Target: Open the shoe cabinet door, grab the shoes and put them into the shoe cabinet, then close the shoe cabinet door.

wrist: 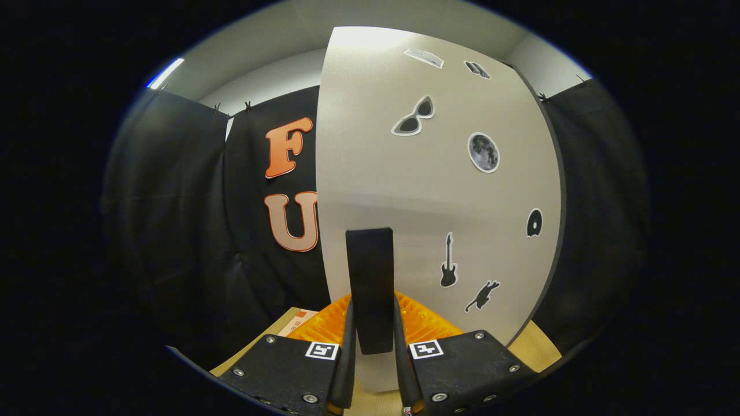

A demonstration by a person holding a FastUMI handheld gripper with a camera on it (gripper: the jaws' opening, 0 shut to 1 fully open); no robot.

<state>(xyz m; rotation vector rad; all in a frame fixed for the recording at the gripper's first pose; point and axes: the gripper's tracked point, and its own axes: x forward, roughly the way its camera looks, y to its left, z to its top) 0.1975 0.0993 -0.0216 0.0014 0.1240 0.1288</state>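
Note:
The white shoe cabinet door, dotted with small stickers, stands upright right in front of me. Its black vertical handle rises between my two fingers. My gripper is shut on the handle, with one finger pressing on each side of its lower part. The door's left edge stands free against the black cloth wall behind it, and its darker right edge curves down to the floor.
Black cloth walls close in on the left and right. A tan wooden surface runs under the door. A pale card with a red patch lies on it just left of my fingers.

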